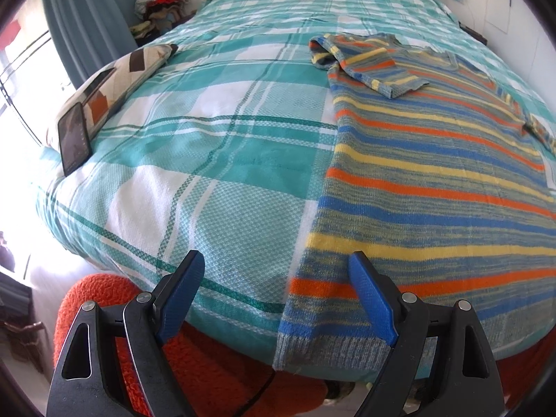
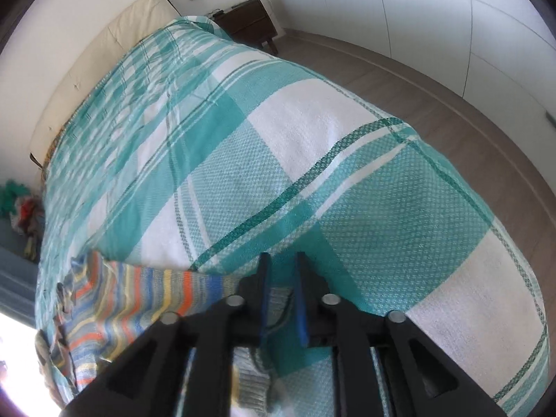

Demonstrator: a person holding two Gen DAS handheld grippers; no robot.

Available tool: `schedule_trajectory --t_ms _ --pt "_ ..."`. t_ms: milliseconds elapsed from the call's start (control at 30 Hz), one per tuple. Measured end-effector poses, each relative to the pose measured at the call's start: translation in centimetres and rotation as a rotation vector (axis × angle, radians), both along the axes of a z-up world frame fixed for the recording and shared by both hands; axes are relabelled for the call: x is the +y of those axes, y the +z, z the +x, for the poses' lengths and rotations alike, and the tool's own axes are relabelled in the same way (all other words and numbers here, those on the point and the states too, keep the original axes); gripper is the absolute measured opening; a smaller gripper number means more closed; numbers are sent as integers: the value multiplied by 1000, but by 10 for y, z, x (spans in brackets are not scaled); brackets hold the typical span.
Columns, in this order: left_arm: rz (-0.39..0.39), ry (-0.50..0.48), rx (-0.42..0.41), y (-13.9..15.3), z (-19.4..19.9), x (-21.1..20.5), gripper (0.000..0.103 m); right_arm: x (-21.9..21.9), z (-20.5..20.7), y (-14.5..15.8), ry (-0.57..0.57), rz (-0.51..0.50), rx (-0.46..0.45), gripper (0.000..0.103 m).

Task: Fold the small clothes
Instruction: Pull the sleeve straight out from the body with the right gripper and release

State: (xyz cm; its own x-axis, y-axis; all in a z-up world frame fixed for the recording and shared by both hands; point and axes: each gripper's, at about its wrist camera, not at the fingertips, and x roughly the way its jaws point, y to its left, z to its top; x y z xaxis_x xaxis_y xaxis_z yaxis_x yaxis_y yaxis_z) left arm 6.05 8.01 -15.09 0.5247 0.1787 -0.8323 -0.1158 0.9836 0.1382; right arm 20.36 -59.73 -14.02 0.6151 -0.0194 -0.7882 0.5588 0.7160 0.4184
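A striped knit sweater (image 1: pixel 434 180) in blue, orange, yellow and grey lies flat on the teal plaid bedspread (image 1: pixel 215 160), its hem at the near bed edge and one sleeve folded across the chest. My left gripper (image 1: pixel 278 260) is open, its jaws straddling the sweater's near left hem corner. In the right wrist view the sweater (image 2: pixel 132 299) shows at lower left. My right gripper (image 2: pixel 282 264) is nearly closed, with the sweater's ribbed hem edge between its fingers; the view is blurred.
A patterned cushion (image 1: pixel 114 80) and a dark phone (image 1: pixel 73 137) rest at the bed's left edge. An orange fuzzy rug (image 1: pixel 215 375) lies below the bed. A clothes pile (image 1: pixel 160 0) sits far left. A dark nightstand (image 2: pixel 248 21) stands by the headboard.
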Motion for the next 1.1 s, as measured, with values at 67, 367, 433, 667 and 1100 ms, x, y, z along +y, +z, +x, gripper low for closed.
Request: schedule_trajectory --t_ms 67,367,433,667,1100 --pt "-3 0 1 -1 0 0 86 0 -22 12 -18 22 -65 46" --pt "-38 2 16 -4 8 -1 86 37 -65 -35 -111 354 -70 46" --pt "-44 4 14 -4 7 0 86 35 -64 -42 -171 378 -108 19" --pt "-60 26 14 -6 2 10 86 51 -61 -15 -121 9 79 1" --pt "-102 44 3 -6 -1 20 87 85 -57 20 -9 -306 143 19"
